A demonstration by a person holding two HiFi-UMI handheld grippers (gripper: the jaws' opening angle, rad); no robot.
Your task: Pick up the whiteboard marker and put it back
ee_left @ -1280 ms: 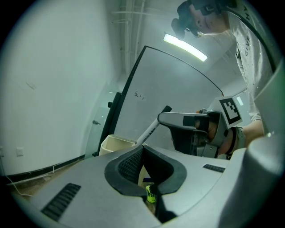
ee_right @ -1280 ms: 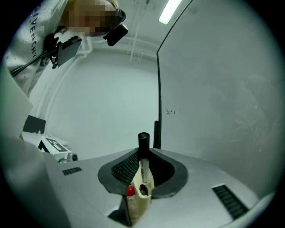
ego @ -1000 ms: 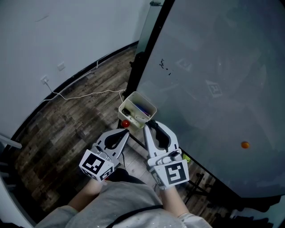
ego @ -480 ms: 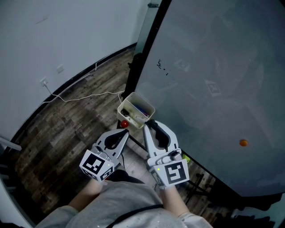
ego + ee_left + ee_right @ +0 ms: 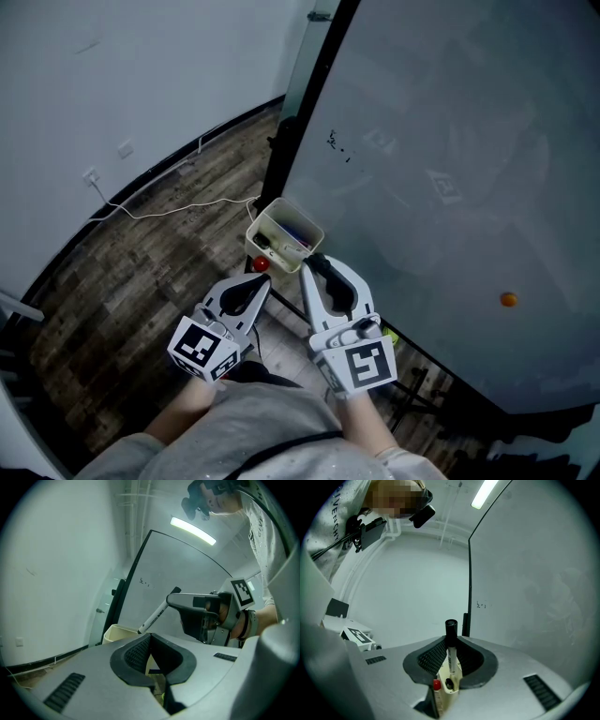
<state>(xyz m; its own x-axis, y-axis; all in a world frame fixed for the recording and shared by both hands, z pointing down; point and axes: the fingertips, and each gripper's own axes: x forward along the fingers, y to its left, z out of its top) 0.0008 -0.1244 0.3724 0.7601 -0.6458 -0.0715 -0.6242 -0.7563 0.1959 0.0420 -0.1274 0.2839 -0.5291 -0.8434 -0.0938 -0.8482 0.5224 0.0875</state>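
Observation:
A whiteboard marker [image 5: 451,654], white-bodied with a black cap, stands between the pads of my right gripper [image 5: 450,643], which is shut on it. The left gripper view shows the same marker [image 5: 157,615] slanting down out of the right gripper's tip toward a cream holder box [image 5: 118,633]. In the head view that holder box [image 5: 284,234] hangs at the whiteboard's lower left corner with other pens inside, just ahead of the right gripper [image 5: 315,263]. My left gripper [image 5: 258,282] is beside it, shut and holding nothing.
The large whiteboard [image 5: 450,169] fills the right side, with a small scribble [image 5: 337,143] and an orange magnet [image 5: 507,300]. A red round piece [image 5: 261,265] sits under the holder. A white cable [image 5: 178,202] runs over the wooden floor to a wall outlet [image 5: 91,174].
The head view has drifted slightly. Both grippers stay almost where they were, and the right one still grips the marker just short of the holder.

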